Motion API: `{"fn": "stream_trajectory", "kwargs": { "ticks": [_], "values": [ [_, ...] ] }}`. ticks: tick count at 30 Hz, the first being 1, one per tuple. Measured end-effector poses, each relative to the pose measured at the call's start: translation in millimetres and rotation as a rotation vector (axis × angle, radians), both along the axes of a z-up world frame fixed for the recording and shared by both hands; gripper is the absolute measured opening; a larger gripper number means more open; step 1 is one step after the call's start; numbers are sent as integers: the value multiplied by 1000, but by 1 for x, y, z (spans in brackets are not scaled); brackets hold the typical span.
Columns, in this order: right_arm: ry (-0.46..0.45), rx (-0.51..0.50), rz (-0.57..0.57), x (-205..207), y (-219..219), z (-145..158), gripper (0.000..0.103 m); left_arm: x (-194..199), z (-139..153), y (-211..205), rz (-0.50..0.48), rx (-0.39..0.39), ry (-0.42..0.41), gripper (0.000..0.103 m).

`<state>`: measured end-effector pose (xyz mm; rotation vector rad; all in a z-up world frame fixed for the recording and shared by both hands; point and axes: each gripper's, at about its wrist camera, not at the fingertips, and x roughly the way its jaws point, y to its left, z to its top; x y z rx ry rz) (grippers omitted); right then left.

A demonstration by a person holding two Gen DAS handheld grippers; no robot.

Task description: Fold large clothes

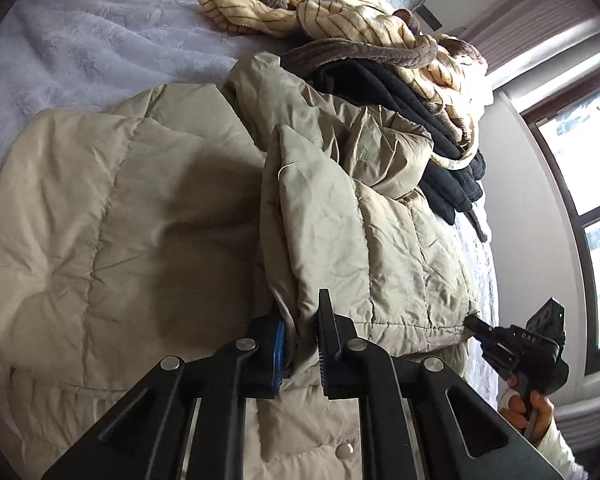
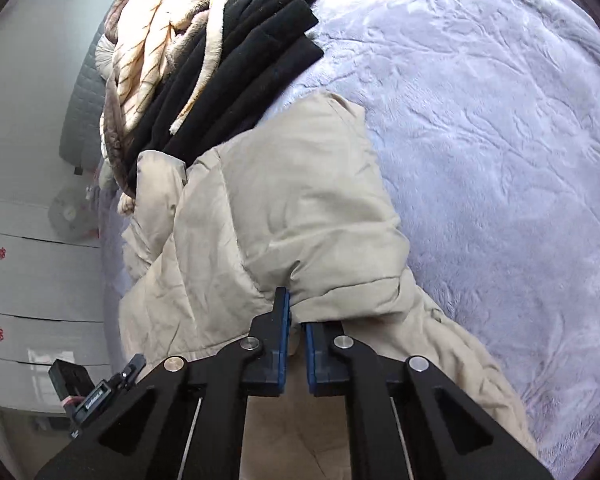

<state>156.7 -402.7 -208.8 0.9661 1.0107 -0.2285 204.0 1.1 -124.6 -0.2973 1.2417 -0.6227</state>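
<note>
Beige quilted fabric fills both views: a puffer coat (image 1: pixel 140 208) lies spread on a bed covered by a lavender plush blanket (image 1: pixel 80 40).

Left wrist view: my left tongs (image 1: pixel 302 344) sit at lower centre, drawn nearly together on a fold of the coat's edge, with fabric pinched between the blue pad (image 1: pixel 278 356) and the opposite black finger. A snap button (image 1: pixel 345 449) shows on the coat near the bottom edge. At lower right my right tongs (image 1: pixel 474 325) meet the coat's hem; a hand (image 1: pixel 528 404) holds their handle, cut off by the frame's rim, and the tips are too small there to judge.

Right wrist view: the right tongs (image 2: pixel 298 328) appear at lower centre, almost closed, clamping a gathered ridge of coat fabric where the blue pads meet it. Below the pads the fabric is hidden by the linkage arms. At lower left part of the left tongs' body (image 2: pixel 96 396) is visible, mostly cut off.

Beyond the coat, at the upper part of both frames, lies a heap of a black garment (image 2: pixel 240 64) and a cream striped fleece (image 1: pixel 340 20); how they are layered I cannot make out. A window (image 1: pixel 592 184) occupies the right edge of the left view, washed out by glare.
</note>
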Motion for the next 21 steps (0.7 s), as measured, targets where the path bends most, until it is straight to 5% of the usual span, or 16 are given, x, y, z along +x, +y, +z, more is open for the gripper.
{"fn": "stream_trajectory", "kwargs": {
  "ticks": [8,17,21],
  "values": [
    [54,-11,69,-5,12,-35,7,-2,-40,29,40,63,54,15],
    [56,-28,91,-1,13,-30,6,-12,10,43,61,182,-61,15],
    [69,-49,139,-8,17,-22,7,0,32,47,67,172,-114,15]
  ]
}}
